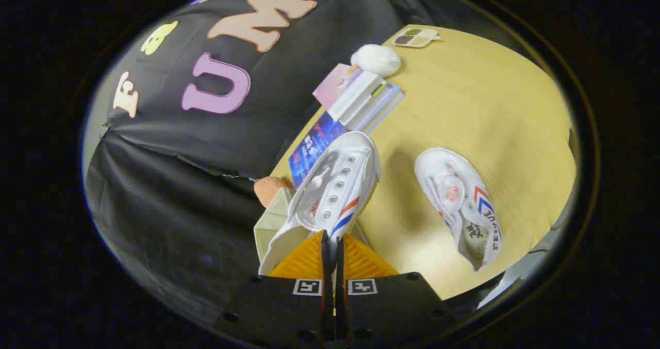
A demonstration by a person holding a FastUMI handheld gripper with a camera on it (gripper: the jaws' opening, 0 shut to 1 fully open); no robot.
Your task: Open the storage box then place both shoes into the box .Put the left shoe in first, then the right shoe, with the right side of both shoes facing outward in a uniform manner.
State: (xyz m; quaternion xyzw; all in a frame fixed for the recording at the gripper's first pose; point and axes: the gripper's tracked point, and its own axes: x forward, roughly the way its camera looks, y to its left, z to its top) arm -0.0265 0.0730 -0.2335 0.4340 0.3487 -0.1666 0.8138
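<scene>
Our gripper (332, 246) pinches one white shoe (335, 184) by its side. We should lower it gently, probably into the box (273, 220) below.

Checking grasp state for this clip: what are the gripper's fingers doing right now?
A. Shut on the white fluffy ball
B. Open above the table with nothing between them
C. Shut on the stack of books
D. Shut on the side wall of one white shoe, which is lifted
D: the gripper pinches the edge of the lifted shoe between its fingers, while the other shoe lies on the table.
</scene>
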